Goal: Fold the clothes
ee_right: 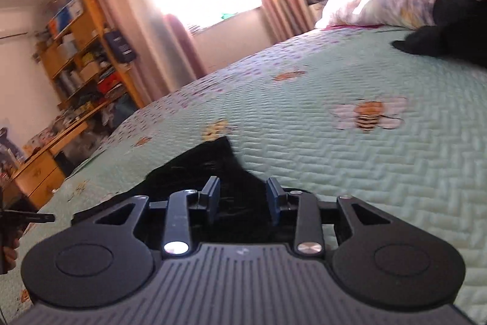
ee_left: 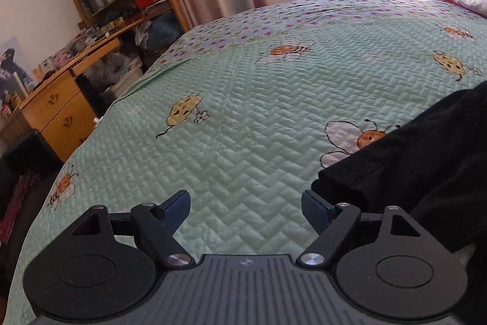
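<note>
Black garment point(ee_right: 213, 172) lies on green bee-print quilt point(ee_left: 243, 127), beside left gripper point(ee_left: 246, 203), under right gripper point(ee_right: 243, 197). Left jaws wide apart, empty. Right jaws part-open, pads straddling cloth, not pinching. No legible writing.

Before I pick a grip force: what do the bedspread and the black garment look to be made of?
Bedspread: looks like quilted cotton or a blend, matte pale green, with stitched herringbone ridges and printed bees. Black garment: soft matte knit, probably cotton jersey; it drapes in limp folds with no sheen. The exact fibre cannot be told.
</note>
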`<state>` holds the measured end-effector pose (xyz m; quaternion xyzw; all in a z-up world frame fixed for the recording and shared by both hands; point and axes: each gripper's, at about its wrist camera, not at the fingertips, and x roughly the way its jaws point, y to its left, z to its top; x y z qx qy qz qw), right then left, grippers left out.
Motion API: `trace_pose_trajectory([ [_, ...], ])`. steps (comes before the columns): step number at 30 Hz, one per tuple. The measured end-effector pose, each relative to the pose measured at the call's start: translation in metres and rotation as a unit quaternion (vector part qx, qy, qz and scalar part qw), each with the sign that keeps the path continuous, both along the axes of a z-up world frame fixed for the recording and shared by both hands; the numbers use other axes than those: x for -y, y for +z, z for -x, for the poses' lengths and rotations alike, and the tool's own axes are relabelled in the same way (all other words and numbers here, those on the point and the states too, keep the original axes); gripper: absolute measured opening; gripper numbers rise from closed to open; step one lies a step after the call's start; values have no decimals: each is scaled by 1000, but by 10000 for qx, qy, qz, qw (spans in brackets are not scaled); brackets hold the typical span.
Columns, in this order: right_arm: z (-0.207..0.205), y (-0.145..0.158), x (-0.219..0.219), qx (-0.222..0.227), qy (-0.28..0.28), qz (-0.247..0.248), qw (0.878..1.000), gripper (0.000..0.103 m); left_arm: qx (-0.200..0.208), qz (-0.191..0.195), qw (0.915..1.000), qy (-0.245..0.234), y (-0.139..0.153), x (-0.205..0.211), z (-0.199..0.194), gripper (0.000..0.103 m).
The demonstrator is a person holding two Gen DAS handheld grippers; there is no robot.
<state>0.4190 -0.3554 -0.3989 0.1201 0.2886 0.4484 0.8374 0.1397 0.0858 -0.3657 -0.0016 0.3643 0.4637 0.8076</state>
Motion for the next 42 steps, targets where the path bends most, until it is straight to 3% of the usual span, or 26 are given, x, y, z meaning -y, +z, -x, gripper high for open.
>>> trace_pose_trajectory([
  [3,7,3,-37,-300,427,-181,9985,37,-11,-626,9953,-740,-5,19,-7,80],
  [7,17,-2,-49,-442,558,-89,9974,37,64,-542,9933,-1019,-9,19,-22,83],
  [10,26,-4,-47,-407,587,35,9974,37,209,-304,9947,-960,-15,12,-22,82],
  [13,29,-9,-46,-409,606,109,9973,37,570,170,9921,-1101,-15,12,-18,82],
  [20,32,-21,-45,-468,675,199,9964,37,1275,1354,9738,-1312,-18,2,-26,80],
  [25,33,-23,-38,-514,674,170,9963,38,1390,1873,9661,-1104,-25,-6,-34,79],
  [42,43,-17,-31,-444,696,168,9964,46,1291,2230,9612,-987,-26,-9,-63,80],
])
